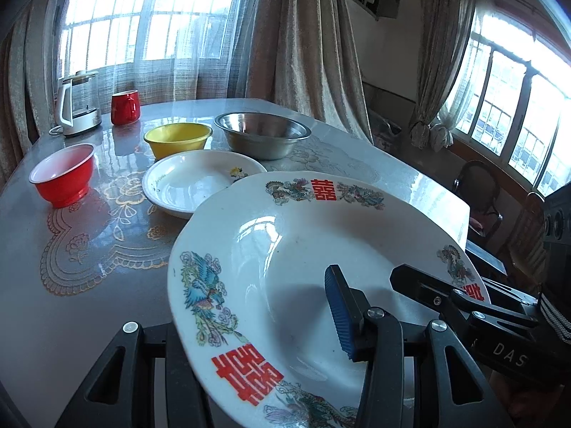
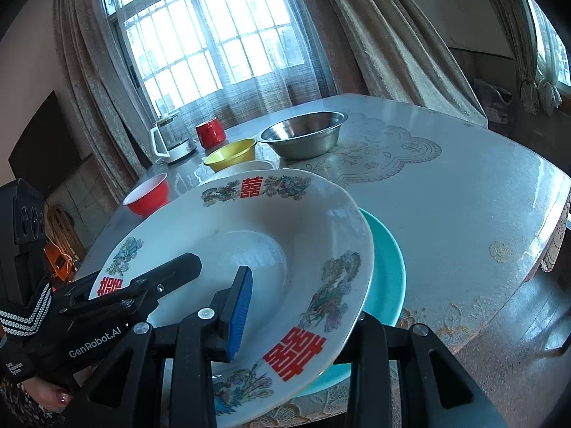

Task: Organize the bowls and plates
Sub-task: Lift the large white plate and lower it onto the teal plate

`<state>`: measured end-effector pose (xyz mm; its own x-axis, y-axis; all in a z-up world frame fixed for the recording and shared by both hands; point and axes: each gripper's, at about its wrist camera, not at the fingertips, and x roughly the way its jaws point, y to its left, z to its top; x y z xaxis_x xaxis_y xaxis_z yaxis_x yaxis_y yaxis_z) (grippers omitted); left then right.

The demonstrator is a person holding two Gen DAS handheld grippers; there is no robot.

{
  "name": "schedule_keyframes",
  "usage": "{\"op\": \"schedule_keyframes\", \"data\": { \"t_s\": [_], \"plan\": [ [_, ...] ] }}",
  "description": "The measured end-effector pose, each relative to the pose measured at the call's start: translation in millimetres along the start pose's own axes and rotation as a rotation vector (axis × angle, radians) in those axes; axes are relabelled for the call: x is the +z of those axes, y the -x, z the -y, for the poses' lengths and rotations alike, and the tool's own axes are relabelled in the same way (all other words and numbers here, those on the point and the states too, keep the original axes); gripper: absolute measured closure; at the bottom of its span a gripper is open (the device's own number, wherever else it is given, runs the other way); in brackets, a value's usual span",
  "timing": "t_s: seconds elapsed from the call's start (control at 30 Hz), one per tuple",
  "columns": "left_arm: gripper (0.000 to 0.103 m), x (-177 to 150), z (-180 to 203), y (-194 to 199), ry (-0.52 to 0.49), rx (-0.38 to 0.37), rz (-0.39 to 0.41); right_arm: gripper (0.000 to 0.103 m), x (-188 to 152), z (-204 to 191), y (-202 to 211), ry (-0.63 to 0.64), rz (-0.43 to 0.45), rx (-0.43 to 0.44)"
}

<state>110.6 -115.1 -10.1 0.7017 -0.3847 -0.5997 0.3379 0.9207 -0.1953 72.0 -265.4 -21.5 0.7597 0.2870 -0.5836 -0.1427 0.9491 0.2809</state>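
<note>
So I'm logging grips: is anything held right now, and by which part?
The large decorated plate is held by both grippers: left gripper clamps its near rim, right gripper its opposite rim, one finger inside, one underneath.

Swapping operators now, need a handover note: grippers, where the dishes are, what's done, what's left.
Left gripper: shut on the near rim of the decorated plate.
Right gripper: shut on the same plate's rim at the opposite side. The plate is carried tilted between both.
Teal plate lies on the table right under it.
Farther back, loose: small white plate, red bowl, yellow bowl, steel bowl.
Done: nothing stacked yet.
Left: probably set the decorated plate down, then gather the plates and nest the bowls.
</note>
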Motion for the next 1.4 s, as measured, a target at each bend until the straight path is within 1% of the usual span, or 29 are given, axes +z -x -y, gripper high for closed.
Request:
{"op": "schedule_keyframes", "data": {
  "t_s": [0.27,0.4,0.6,0.7,0.77,0.83,0.9,0.97,1.1,1.17,1.33,1.4],
  "plan": [
    [0.054,2.2,5.3,-26.6,0.013,-0.003,-0.101,0.069,-0.7,21.9,-11.7,-0.074,-0.048,-0.017],
    [0.052,1.9,5.6,-36.0,0.021,0.015,-0.131,0.069,1.4,28.2,-19.0,-0.099,-0.067,-0.03],
    [0.051,0.8,8.0,-36.4,0.0,0.033,-0.114,0.069,1.6,30.6,-23.3,-0.093,-0.067,-0.045],
    [0.049,-0.8,9.9,-36.4,-0.014,0.049,-0.101,0.069,0.2,31.0,-22.6,-0.079,-0.064,-0.065],
    [0.048,-1.0,7.9,-37.8,0.0,0.045,-0.106,0.069,0.1,31.2,-21.4,-0.07,-0.062,-0.083],
    [0.046,-0.5,5.5,-39.3,0.015,0.039,-0.114,0.069,0.6,34.8,-19.5,-0.091,-0.062,-0.071],
    [0.046,-0.2,6.4,-39.6,0.007,0.045,-0.116,0.069,0.8,38.5,-17.8,-0.116,-0.066,-0.06],
    [0.042,-0.8,6.5,-39.2,-0.007,0.061,-0.122,0.068,0.2,40.7,-16.2,-0.126,-0.068,-0.062],
    [0.043,-2.1,4.8,-36.5,-0.034,0.069,-0.135,0.067,-1.6,45.3,-10.3,-0.135,-0.06,-0.087],
    [0.044,-4.1,4.6,-33.8,-0.04,0.068,-0.142,0.067,-1.0,47.4,-7.2,-0.142,-0.055,-0.08],
    [0.048,-7.7,4.0,-26.7,-0.043,0.064,-0.148,0.067,-0.2,48.1,-2.5,-0.14,-0.043,-0.09],
    [0.05,-8.9,5.4,-23.9,-0.051,0.069,-0.147,0.067,-0.2,46.1,-1.5,-0.126,-0.041,-0.112]
  ]
}}
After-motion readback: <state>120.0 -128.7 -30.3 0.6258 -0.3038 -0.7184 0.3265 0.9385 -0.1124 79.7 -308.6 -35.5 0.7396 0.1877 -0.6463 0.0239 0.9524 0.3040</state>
